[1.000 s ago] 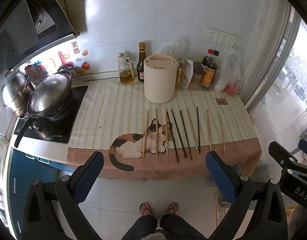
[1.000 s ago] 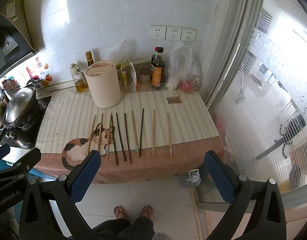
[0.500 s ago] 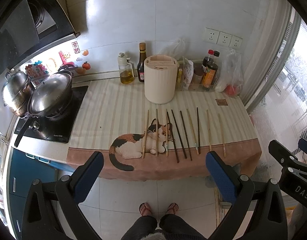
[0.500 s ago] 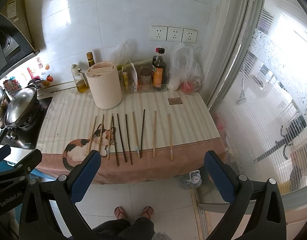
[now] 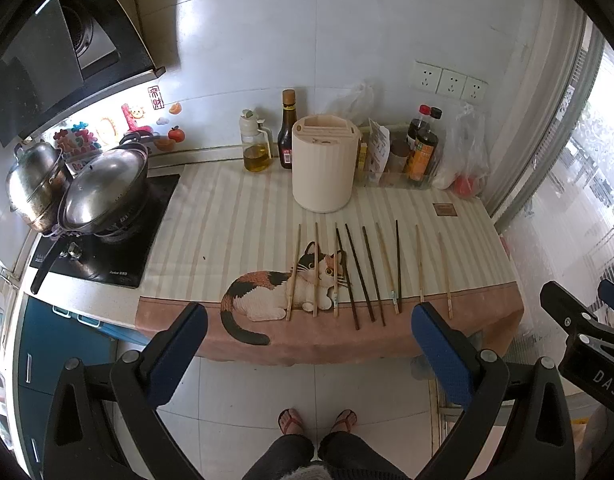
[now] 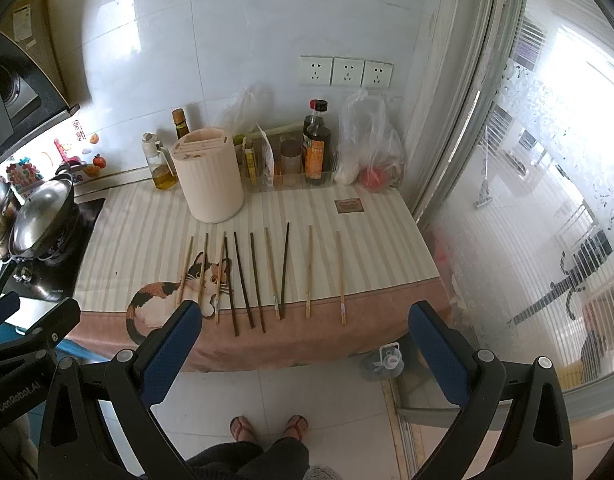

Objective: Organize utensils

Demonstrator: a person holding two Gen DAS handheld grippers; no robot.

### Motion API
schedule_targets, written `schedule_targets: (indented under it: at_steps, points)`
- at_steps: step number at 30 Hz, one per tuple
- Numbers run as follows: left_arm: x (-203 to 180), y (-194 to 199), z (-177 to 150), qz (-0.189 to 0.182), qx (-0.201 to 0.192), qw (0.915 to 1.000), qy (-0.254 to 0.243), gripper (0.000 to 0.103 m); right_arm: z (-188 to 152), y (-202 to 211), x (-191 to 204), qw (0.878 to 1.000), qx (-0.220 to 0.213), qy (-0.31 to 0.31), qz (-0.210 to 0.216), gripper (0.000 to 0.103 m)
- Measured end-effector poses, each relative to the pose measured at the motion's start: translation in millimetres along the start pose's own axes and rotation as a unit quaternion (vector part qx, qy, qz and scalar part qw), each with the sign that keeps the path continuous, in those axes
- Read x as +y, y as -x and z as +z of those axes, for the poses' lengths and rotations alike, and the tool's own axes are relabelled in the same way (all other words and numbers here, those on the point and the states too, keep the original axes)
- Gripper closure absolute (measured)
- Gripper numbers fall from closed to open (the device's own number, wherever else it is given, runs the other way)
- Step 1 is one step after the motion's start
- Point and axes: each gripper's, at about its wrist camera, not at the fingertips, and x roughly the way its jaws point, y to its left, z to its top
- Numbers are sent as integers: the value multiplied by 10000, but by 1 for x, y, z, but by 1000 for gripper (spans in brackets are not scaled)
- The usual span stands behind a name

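The right gripper (image 5: 595,376), seen at the edge of the left wrist view, carries white letters "DAS". The left gripper (image 6: 15,396), seen in the right wrist view, reads "GenRobot.AI". Print on the bottle (image 6: 316,148) labels is too small to read.

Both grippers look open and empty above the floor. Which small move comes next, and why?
Probably lower the right gripper toward the rightmost light wooden chopstick. All the chopsticks lie untouched on the striped cat-print cloth, the cream cylindrical utensil holder stands behind them, and the left gripper is equally far back.
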Motion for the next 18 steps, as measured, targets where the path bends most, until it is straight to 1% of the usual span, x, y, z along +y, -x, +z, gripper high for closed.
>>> schedule_targets:
  at_steps: [10, 18]
  points:
    - [1, 0, 0, -8, -3, 10000, 6, 0, 4, 2, 1, 10000, -21, 27, 11, 0]
    - [1, 0, -1, -2, -9, 10000, -5, 0, 1, 4, 3, 10000, -18, 46, 24, 0]
